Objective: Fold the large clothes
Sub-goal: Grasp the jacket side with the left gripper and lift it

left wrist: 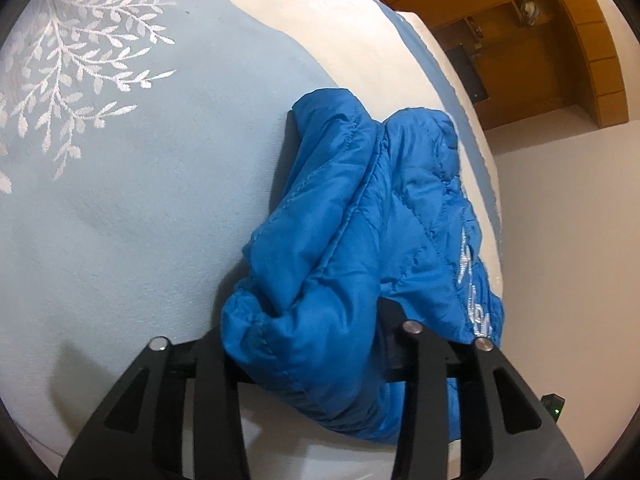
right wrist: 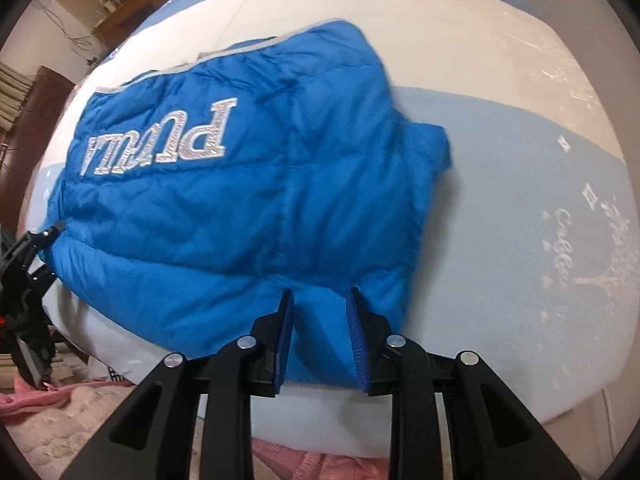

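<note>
The jacket point(right wrist: 240, 208) lies on the bed point(right wrist: 500, 208), and every place here is told from it. It sits near the bed's near edge, with bare bedcover stretching away to its right and behind it in the right wrist view. The right gripper point(right wrist: 320, 304) stands at the jacket's near hem, a fold of the hem between its fingers. The left gripper point(right wrist: 44, 236) is at the jacket's left edge in that view. In the left wrist view a bunched part of the jacket point(left wrist: 340, 232) lies over and between that gripper's point(left wrist: 304, 344) fingers, bedcover spreads to the jacket's left, and a wooden cabinet point(left wrist: 520, 40) stands well behind it, beyond the bed.
</note>
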Motion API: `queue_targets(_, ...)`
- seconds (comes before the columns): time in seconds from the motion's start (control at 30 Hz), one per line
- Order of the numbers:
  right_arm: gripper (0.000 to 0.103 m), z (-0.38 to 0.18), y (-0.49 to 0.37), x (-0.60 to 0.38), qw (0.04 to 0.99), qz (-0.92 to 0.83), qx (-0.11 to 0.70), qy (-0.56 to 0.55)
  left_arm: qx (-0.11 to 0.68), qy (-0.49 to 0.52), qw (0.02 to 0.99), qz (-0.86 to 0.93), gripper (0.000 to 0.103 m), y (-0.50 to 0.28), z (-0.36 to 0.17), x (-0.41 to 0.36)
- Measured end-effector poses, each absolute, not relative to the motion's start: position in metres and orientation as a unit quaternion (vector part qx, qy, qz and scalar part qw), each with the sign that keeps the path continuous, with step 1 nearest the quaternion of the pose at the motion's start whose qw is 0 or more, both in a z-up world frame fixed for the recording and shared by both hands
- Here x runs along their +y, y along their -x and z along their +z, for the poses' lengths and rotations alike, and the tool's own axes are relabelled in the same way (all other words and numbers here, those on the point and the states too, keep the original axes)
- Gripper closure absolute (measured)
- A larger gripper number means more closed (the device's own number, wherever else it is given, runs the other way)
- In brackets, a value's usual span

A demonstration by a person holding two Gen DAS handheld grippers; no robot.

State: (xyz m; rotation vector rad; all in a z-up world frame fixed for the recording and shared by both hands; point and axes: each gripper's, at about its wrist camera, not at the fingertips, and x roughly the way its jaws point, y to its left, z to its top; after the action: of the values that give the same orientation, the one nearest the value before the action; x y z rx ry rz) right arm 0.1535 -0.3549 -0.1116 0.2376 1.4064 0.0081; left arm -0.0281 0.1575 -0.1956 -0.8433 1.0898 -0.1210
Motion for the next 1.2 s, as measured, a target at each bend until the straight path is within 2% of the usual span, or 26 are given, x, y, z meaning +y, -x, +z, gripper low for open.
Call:
queue_targets(0.2, 0.079, -0.134, -0.141, -0.37, 0.748, 0.008, 0.65, -0.136, 0.508, 0.359, 0.782, -0.044, 0.06, 0.023, -0.194, 0.152)
queue_targets(0.43, 0.079, -0.15, -0.139, -0.376, 0.745, 0.02, 0.651, -0.146, 0.503, 0.34, 0.794, -0.038, 0.075, 0.022, -0.186, 0.146)
queue_targets(0.63, 0.079, -0.148, -0.133, -0.392, 0.746, 0.03, 0.647, -0.156, 0.487, 0.31, 0.815, -0.042, 0.08, 0.028, -0.162, 0.14)
queue_targets(0.83, 0.075, -0.13, -0.138, -0.399, 0.742, 0.017, 0.652, -0.158, 0.463, 0.199, 0.863, -0.047, 0.081, 0.036, -0.108, 0.109)
queue_targets(1.03, 0.075, -0.109, -0.132, -0.407, 0.75, 0.01, 0.644, -0.151, 0.431, 0.086, 0.896, -0.068, 0.081, 0.04, -0.06, 0.057)
queue_targets(1.2, 0.075, -0.088, -0.126, -0.415, 0.766, 0.015, 0.625, -0.15, 0.414, 0.029, 0.905, -0.094, 0.081, 0.042, -0.035, 0.017)
